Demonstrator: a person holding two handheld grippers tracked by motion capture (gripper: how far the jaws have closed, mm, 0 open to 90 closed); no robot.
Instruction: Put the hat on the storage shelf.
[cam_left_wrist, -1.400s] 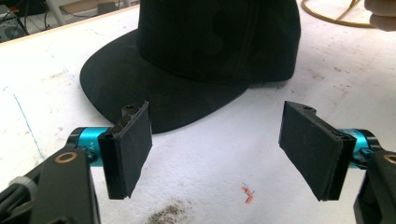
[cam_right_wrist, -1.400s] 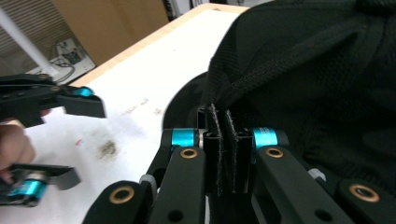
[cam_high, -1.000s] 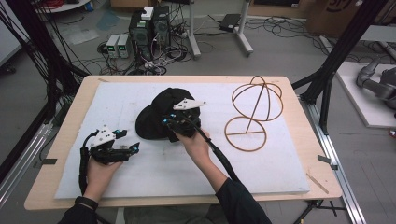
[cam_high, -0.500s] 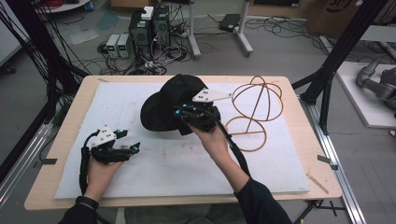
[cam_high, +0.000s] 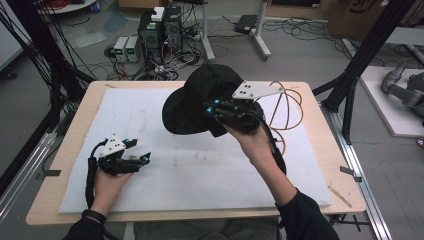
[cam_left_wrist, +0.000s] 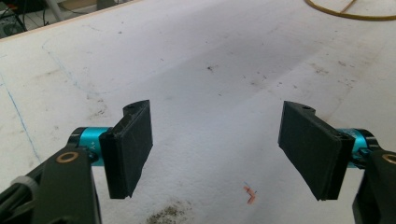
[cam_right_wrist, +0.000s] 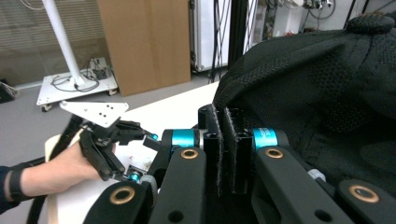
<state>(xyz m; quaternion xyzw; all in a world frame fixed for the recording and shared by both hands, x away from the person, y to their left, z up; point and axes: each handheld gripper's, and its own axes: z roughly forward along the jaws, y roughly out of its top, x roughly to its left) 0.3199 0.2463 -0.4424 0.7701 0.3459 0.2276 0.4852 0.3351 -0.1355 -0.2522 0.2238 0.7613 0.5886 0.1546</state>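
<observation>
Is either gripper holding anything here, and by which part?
The right gripper holds the black cap off the table, jaws shut on its fabric edge. The left gripper is open, holding nothing.

a: what is seen under everything?
b: a pale wooden table (cam_high: 54, 167) is covered by a white padded mat (cam_high: 200, 170), stained with grey smudges. a small orange mark (cam_left_wrist: 251, 194) and a thin blue line (cam_left_wrist: 18, 112) are drawn on it.
a: and beyond the table?
b: two dark computer towers (cam_high: 161, 30) are set on the grey floor, just beside two small pale boxes (cam_high: 127, 48). loose black cables (cam_high: 300, 25) are spread nearby. a black metal frame post (cam_high: 367, 52) is seen at the right. a brown cardboard sheet (cam_right_wrist: 144, 42) is stood near a white wheeled stand base (cam_right_wrist: 77, 88).
</observation>
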